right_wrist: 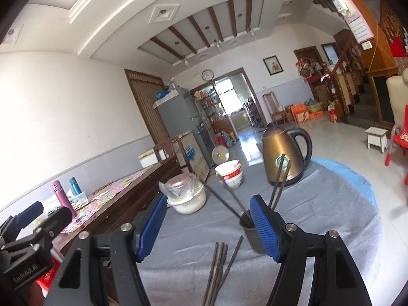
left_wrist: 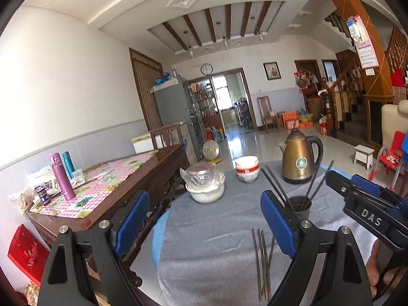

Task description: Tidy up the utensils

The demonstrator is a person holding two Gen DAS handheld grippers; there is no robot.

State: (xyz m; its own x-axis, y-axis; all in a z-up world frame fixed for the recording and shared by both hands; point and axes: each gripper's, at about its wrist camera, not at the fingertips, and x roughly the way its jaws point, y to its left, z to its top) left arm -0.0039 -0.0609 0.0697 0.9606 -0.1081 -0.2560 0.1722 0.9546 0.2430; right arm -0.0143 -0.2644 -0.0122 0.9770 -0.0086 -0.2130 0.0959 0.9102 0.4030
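Now both grippers, left [left_wrist: 204, 219] and right [right_wrist: 206, 227], hang with jaws spread wide, grasping nothing. Loose chopsticks [left_wrist: 262, 260] lie at lower centre on the grey cloth [left_wrist: 216, 229]; others stand in the dark cup [left_wrist: 301, 205] (centre right), below the kettle [left_wrist: 299, 159].

Grey cloth [left_wrist: 216, 229], bronze kettle [left_wrist: 298, 160], dark chopsticks [left_wrist: 262, 260] (pink checked tablecloth [left_wrist: 107, 178] alongside), blue-padded tools.

"DAS" in white raised letters on the black body of the right gripper [left_wrist: 367, 199], seen from the left wrist view. "GenRobot.AI" on the black body of the left gripper [right_wrist: 24, 219], seen from the right wrist view. Kettle badge, wall calendar and red box lettering unreadable.
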